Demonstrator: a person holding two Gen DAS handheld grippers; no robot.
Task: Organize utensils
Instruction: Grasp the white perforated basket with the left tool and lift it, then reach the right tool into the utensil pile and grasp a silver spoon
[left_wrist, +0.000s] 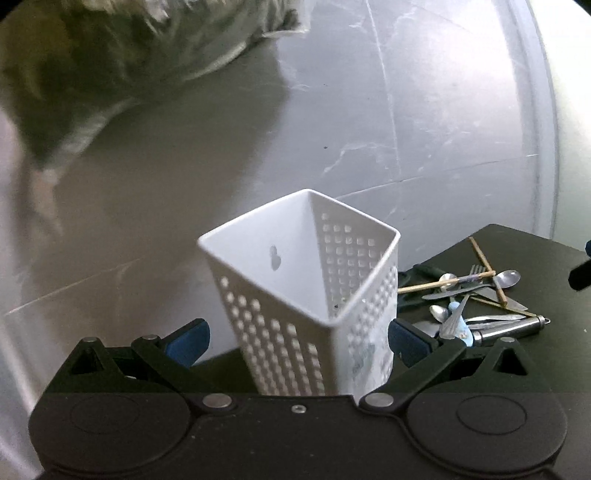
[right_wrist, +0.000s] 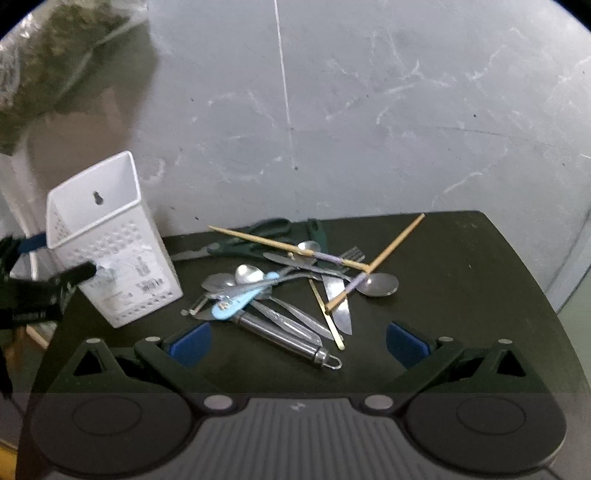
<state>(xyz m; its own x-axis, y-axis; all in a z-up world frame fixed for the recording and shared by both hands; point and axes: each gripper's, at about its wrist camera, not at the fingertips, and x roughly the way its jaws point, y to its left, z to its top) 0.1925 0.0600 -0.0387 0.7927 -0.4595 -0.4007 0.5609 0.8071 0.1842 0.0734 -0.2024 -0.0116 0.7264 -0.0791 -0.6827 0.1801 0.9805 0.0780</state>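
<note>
the white perforated plastic utensil holder (right_wrist: 110, 243), a tall square caddy with a keyhole slot in one wall, stands at the left end of the dark tabletop (right_wrist: 461, 295), tipped a little out of upright. it looks empty, so i judge it light, stiff and easy to tip or slide; the thin walls may flex under a hard squeeze, and a hold low on two opposite faces should steady it best. the left gripper (left_wrist: 299, 341) straddles it with blue pads (left_wrist: 188, 341) to either side. in the left wrist view a gap shows at the left pad, while the right wrist view seems to show a finger against the wall, so i cannot tell whether it is actually clamped.

just beside the holder lies the tangled pile of utensils. a steel peeler with a round handle and hanging loop (right_wrist: 284, 338) lies nearest the right gripper (right_wrist: 299, 341), whose jaws stand wide and hold nothing, hovering over the near edge of the tabletop. across the peeler lies a light blue handled spoon (right_wrist: 240, 301), among several steel spoons (right_wrist: 378, 284), a table knife (right_wrist: 338, 302), a fork (right_wrist: 351, 253), crossed wooden chopsticks (right_wrist: 391, 240) and dark green scissors (right_wrist: 255, 236) at the back. the steel pieces are hard, smooth and likely slippery, best pinched across the handle; the chopsticks are thin and could roll. the peeler's thick handle looks the easiest first pick.
</note>
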